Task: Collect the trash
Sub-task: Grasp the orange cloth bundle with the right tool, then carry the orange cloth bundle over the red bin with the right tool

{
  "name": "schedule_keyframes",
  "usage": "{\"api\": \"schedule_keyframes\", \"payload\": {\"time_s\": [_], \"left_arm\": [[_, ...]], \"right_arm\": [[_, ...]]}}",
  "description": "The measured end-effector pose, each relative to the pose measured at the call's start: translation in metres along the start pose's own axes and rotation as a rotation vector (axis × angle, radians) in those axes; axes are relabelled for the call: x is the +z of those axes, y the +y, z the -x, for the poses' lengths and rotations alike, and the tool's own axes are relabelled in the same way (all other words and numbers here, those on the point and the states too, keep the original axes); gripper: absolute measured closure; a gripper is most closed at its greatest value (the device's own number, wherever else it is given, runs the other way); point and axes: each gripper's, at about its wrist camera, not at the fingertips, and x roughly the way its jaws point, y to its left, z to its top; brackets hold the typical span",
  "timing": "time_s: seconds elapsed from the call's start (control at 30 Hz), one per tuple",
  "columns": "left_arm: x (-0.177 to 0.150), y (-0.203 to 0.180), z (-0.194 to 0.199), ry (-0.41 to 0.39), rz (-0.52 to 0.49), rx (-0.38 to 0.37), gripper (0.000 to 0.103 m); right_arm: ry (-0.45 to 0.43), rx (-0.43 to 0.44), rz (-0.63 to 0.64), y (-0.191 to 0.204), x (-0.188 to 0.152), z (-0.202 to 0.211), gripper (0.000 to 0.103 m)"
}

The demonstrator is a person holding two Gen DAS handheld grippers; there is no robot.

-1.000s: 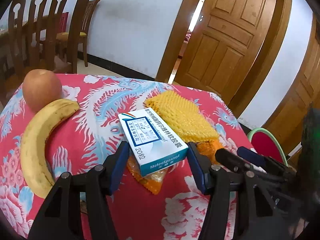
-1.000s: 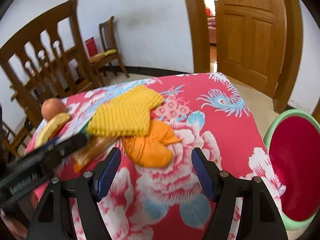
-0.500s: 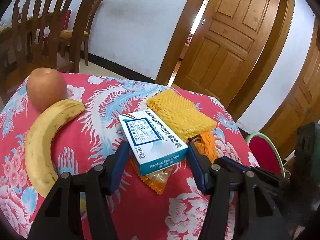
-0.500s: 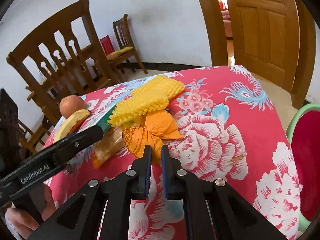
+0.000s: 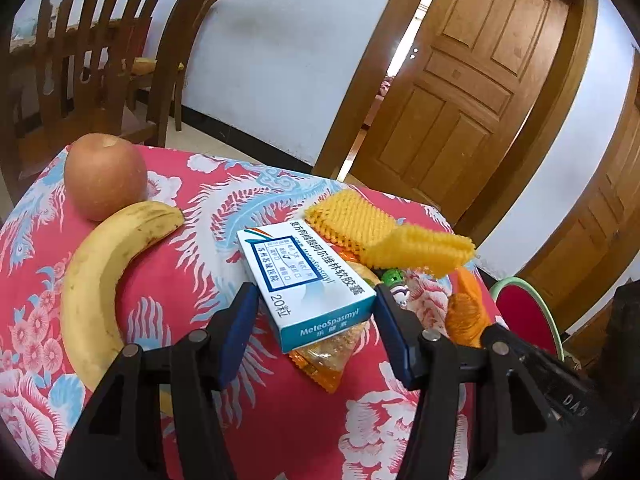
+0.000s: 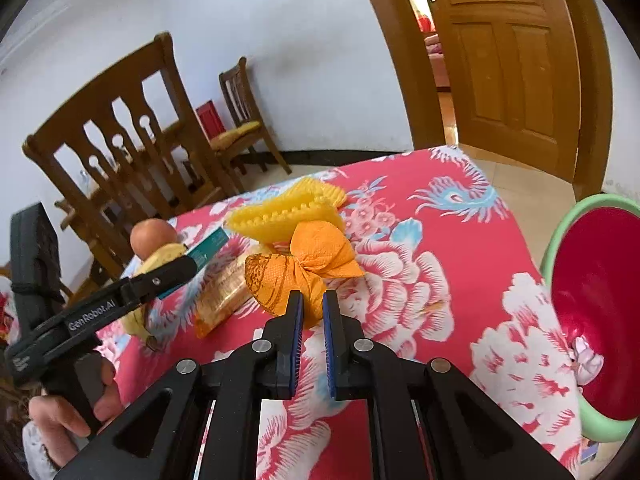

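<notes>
We are holding the right hand-held gripper point(image 6: 311, 300) clenched on the near edge of the crumpled orange napkin point(image 6: 300, 268), its blue pads pinching the paper, and in the left wrist view the napkin point(image 5: 466, 312) is showing just off the red floral tabletop point(image 5: 192, 280). The yellow foam net point(image 6: 288, 208) is lying just behind the napkin, and in the left wrist view its near end point(image 5: 416, 248) is standing raised above the cloth. We are keeping the left hand-held gripper point(image 5: 316, 320) released, its jaws standing apart on either side of the near end of the white and blue medicine box point(image 5: 304, 276) without pressing on it. The box is lying on top of an orange snack wrapper point(image 5: 324, 356), which is sticking out beneath it toward us. A banana point(image 5: 100, 276) and an apple point(image 5: 104, 176) are sitting touching each other to the left of the box. A red bin with a green rim point(image 6: 600, 312) is standing beside the tabletop on the right. Wooden chairs point(image 6: 120, 140) are standing behind.
</notes>
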Motion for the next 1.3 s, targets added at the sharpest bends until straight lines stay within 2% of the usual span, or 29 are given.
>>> {"api": "schedule_keyframes", "payload": {"time_s": [0.17, 0.33, 0.5, 0.67, 1.3], "left_arm": [[-0.002, -0.011, 0.001, -0.013, -0.041, -0.003, 0.043], [-0.001, -0.02, 0.006, -0.022, -0.05, -0.039, 0.043], [-0.003, -0.038, 0.009, 0.008, -0.062, -0.086, 0.044], [-0.001, -0.057, 0.014, 0.001, -0.114, -0.086, 0.044], [-0.02, -0.117, 0.0, 0.061, -0.211, -0.131, 0.044]], "right_arm": [[0.0, 0.013, 0.004, -0.002, -0.001, 0.006, 0.093], [-0.002, 0.006, 0.028, 0.003, -0.002, 0.008, 0.093], [-0.009, -0.012, 0.015, -0.006, -0.001, 0.013, 0.093], [-0.039, -0.014, -0.005, -0.016, 0.001, 0.026, 0.093], [-0.093, -0.044, -0.08, -0.056, -0.002, 0.061, 0.093]]}}
